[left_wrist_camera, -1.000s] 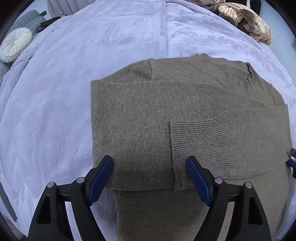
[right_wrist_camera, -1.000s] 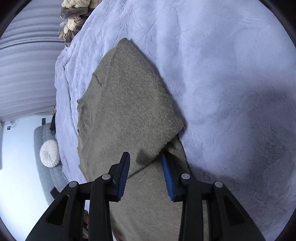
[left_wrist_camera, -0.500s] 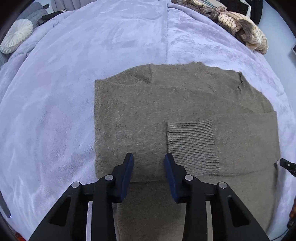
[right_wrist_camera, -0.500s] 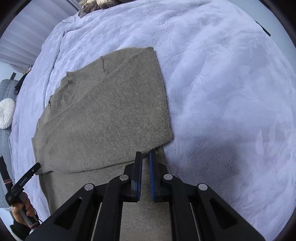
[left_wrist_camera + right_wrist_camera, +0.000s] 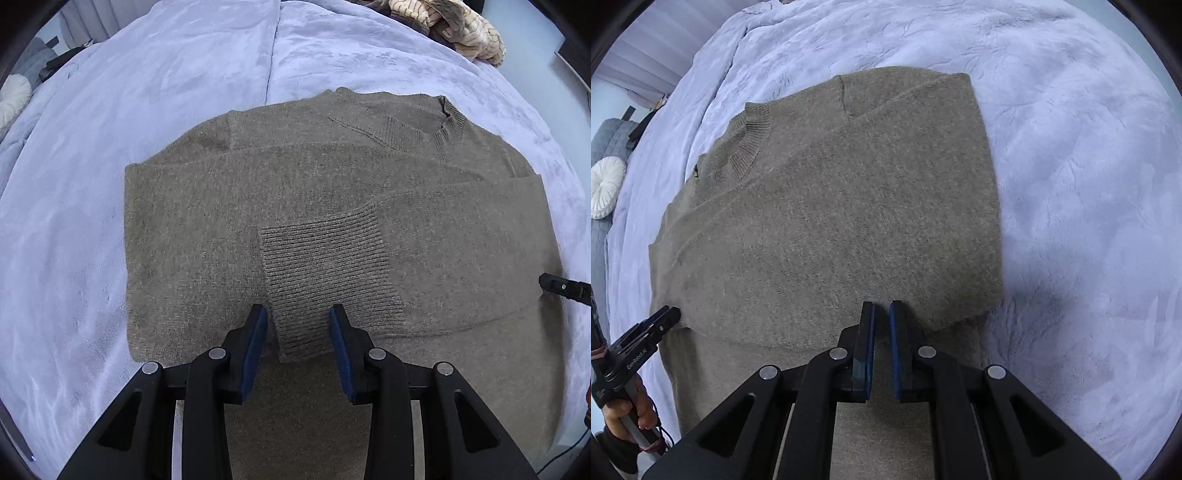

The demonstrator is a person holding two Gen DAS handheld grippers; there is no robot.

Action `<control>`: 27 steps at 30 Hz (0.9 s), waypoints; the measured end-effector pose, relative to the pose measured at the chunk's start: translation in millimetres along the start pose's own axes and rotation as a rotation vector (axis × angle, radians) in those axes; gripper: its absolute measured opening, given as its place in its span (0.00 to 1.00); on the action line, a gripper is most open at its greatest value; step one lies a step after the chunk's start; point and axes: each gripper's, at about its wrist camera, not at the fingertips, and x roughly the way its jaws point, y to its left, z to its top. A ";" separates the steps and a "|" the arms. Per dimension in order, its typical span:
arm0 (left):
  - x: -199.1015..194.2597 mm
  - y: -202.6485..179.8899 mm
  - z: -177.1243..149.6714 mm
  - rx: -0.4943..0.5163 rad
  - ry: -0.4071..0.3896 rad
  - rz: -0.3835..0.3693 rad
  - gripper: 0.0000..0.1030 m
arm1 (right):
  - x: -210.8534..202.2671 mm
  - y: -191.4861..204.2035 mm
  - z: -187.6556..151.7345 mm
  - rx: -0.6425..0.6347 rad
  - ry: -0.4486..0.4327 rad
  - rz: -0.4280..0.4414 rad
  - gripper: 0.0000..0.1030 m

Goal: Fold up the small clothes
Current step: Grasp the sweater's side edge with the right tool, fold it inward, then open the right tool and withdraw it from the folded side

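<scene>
A grey-brown knit sweater (image 5: 325, 192) lies flat on a lilac plush blanket (image 5: 110, 147), both sleeves folded across its front. A ribbed cuff (image 5: 325, 273) lies on top near me. My left gripper (image 5: 298, 314) hovers over the cuff's near end, jaws partly open, holding nothing. In the right wrist view the sweater (image 5: 831, 206) fills the middle. My right gripper (image 5: 881, 308) sits over the folded sleeve's near edge, jaws almost closed with a narrow gap, nothing between them. The left gripper's tip (image 5: 661, 319) shows at the left edge.
A pile of striped clothes (image 5: 461, 22) lies at the far right of the bed. A round white cushion (image 5: 605, 186) rests on a grey quilted seat beyond the bed's left side. The right gripper's tip (image 5: 561, 288) shows at the sweater's right edge.
My left gripper narrowed from wide open and shifted right over the cuff. My right gripper closed to a narrow gap and drew back, the sleeve now lying flat.
</scene>
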 end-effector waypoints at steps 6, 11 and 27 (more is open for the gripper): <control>-2.7 -1.4 3.2 -0.020 0.012 0.000 0.37 | -7.0 -11.6 -4.1 0.033 0.008 0.021 0.09; -8.0 -2.4 1.9 -0.015 0.022 0.015 0.47 | -13.9 -10.4 -9.0 0.041 0.015 0.039 0.09; -26.9 -4.2 -10.2 -0.043 0.027 0.051 0.95 | -26.3 -3.3 -24.0 0.071 0.015 0.098 0.59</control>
